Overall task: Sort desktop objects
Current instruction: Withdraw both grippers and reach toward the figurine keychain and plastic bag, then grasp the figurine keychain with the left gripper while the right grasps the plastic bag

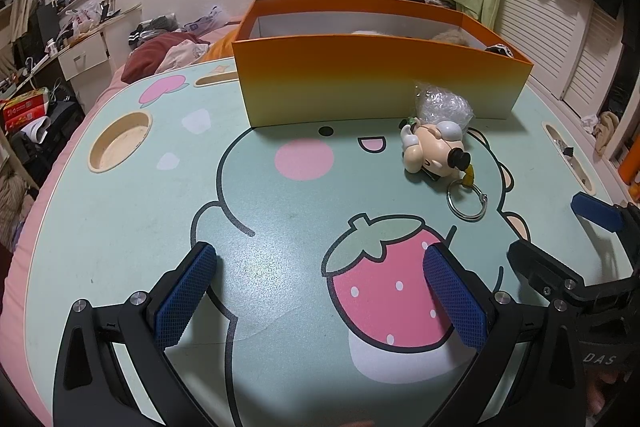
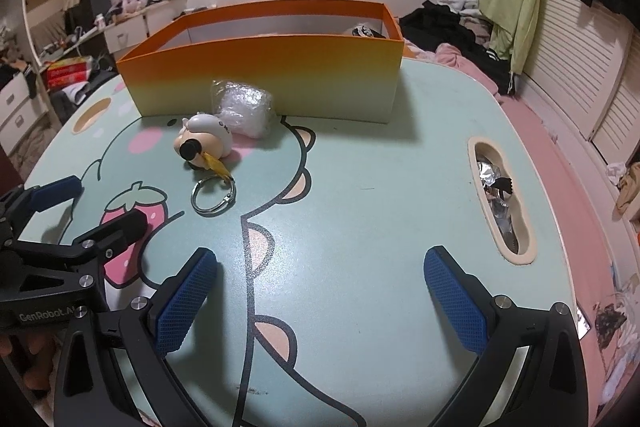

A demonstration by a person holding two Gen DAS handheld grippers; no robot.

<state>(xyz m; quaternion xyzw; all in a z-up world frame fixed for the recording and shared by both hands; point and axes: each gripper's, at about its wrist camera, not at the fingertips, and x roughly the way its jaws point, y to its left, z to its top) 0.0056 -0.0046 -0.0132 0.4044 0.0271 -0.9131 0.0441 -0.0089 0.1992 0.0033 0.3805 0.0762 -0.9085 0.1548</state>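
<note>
A cartoon figure keychain (image 1: pixel 434 151) with a metal ring (image 1: pixel 467 203) lies on the mint cartoon table (image 1: pixel 280 211), just in front of an orange box (image 1: pixel 376 83). A clear plastic-wrapped bundle (image 1: pixel 442 105) rests against the box beside it. My left gripper (image 1: pixel 320 287) is open and empty, low over the table's front, short of the keychain. My right gripper (image 2: pixel 320 291) is open and empty to the right; the keychain (image 2: pixel 204 143), its ring (image 2: pixel 214 197), the bundle (image 2: pixel 244 109) and the box (image 2: pixel 272 75) lie ahead to its left.
A round cup recess (image 1: pixel 120 141) is at the table's left. A long slot (image 2: pixel 500 199) on the right holds foil scraps. Some items lie inside the box. Bedding and clothes surround the table. Each gripper shows in the other's view: the right one (image 1: pixel 560 239) and the left one (image 2: pixel 96 211).
</note>
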